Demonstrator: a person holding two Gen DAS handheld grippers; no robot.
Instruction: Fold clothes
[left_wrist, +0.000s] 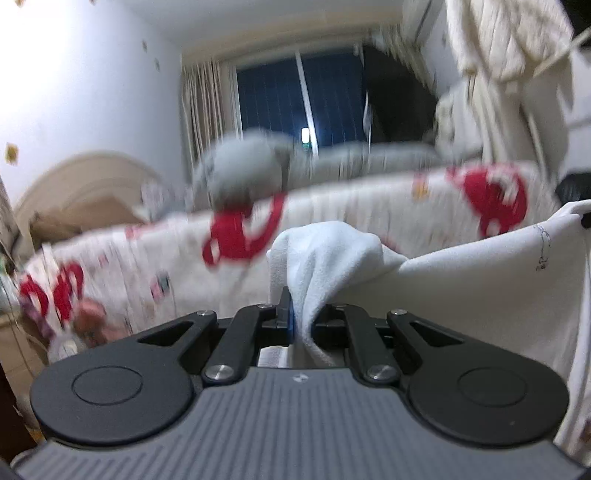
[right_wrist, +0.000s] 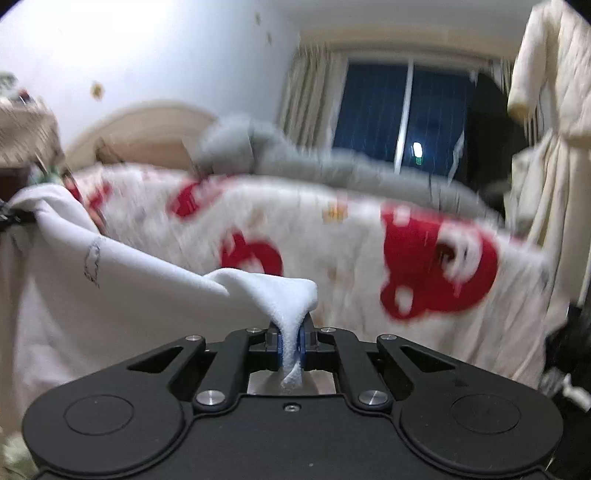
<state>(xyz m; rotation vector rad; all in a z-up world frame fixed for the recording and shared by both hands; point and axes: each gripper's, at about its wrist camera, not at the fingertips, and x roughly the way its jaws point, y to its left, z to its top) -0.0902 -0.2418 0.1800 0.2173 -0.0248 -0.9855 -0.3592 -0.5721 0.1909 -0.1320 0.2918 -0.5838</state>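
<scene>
The black left gripper is pinched tight on a bunched corner of the soft white fleecy cloth. The black right gripper w/ blue pads is squeezed on another bunched corner of the same cloth; a small tuft pokes out below the pads. The cloth is up in the air btw. the two grippers, stretched like a flat sheet, and it hangs down loose. It is plain white, fuzzy, w/ a tiny dark squiggle drawn near the top edge. Each far corner goes off to the other gripper at the pic edge.

Behind the cloth is a bed w/ a white blanket w/ big red shapes, blurry. A gray fluffy blanket lies on top, farther back. Past that, a dark window w/ pale curtains. Cream clothes hang at the right.
</scene>
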